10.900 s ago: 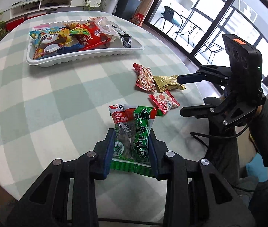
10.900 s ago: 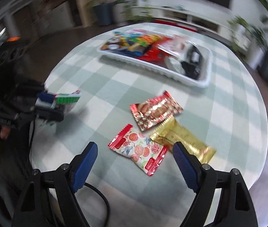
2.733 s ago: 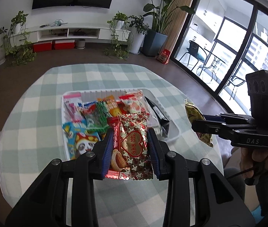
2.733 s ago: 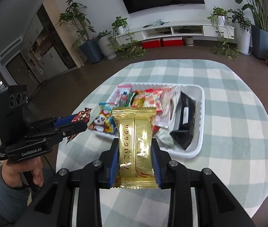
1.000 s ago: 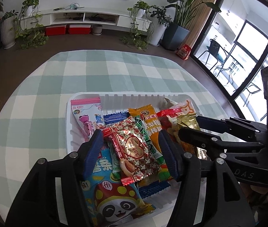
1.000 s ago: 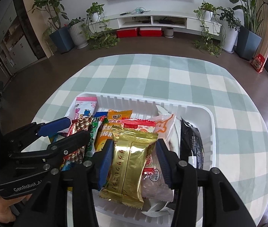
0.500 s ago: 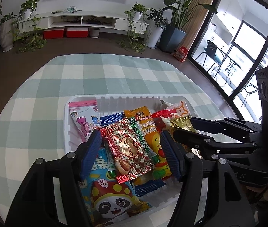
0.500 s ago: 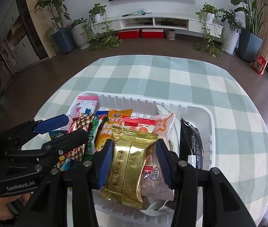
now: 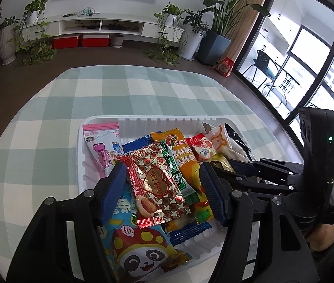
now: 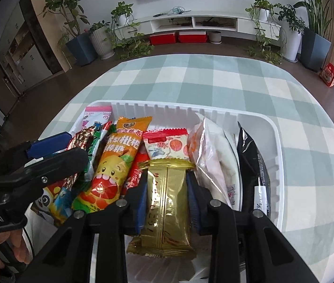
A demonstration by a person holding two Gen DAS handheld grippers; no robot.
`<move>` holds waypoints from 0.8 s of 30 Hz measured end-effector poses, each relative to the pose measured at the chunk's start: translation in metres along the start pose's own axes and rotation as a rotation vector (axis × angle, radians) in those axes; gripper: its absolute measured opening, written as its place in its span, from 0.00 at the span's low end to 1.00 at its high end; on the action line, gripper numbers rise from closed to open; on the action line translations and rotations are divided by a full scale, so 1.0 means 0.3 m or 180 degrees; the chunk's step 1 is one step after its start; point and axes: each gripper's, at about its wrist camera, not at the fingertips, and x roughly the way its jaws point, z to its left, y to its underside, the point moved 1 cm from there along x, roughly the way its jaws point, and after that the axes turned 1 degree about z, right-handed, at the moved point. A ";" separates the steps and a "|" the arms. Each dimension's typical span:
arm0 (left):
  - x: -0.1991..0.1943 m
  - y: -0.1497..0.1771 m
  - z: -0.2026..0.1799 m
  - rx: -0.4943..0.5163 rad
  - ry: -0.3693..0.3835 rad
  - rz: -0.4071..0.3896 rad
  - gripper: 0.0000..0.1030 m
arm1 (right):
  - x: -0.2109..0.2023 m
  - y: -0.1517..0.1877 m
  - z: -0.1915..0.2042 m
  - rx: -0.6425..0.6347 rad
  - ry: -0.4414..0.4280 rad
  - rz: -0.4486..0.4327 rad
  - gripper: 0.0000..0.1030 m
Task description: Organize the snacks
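Note:
A white tray (image 9: 143, 120) full of snack packets stands on the green checked table. My left gripper (image 9: 161, 181) is open above the tray; a red heart-patterned snack (image 9: 156, 186) lies loose between its fingers on the pile. My right gripper (image 10: 167, 188) hovers over the tray's middle with its fingers close on both sides of a gold snack packet (image 10: 165, 202). That gripper also shows in the left wrist view (image 9: 249, 172), to the right of my left one. The tray (image 10: 276, 132) shows in the right wrist view too.
In the tray lie a pink packet (image 9: 101, 143), an orange packet (image 10: 115, 165), a panda packet (image 9: 138, 254), a white pouch (image 10: 214, 155) and a black packet (image 10: 251, 162). The checked tablecloth (image 9: 143, 87) stretches beyond the tray. Plants and a TV shelf stand behind.
My right gripper's fingers have narrowed around the gold packet since half a second ago. My left gripper stays open over the red snack, which it dropped about a second ago.

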 end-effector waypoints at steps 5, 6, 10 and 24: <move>-0.016 -0.003 -0.002 0.0005 0.0000 -0.0059 0.71 | -0.008 -0.006 0.006 0.0012 0.0005 -0.0032 0.34; -0.023 -0.004 -0.003 0.0005 0.0001 -0.0084 0.75 | -0.015 -0.007 0.009 0.0016 -0.0012 -0.0047 0.35; -0.030 -0.010 -0.011 -0.0001 -0.0004 -0.0112 0.75 | -0.036 -0.010 0.024 -0.0020 -0.0087 -0.0102 0.45; -0.104 -0.006 -0.035 0.0020 -0.0063 -0.0298 0.86 | -0.102 -0.029 0.037 -0.0052 -0.0044 -0.0309 0.60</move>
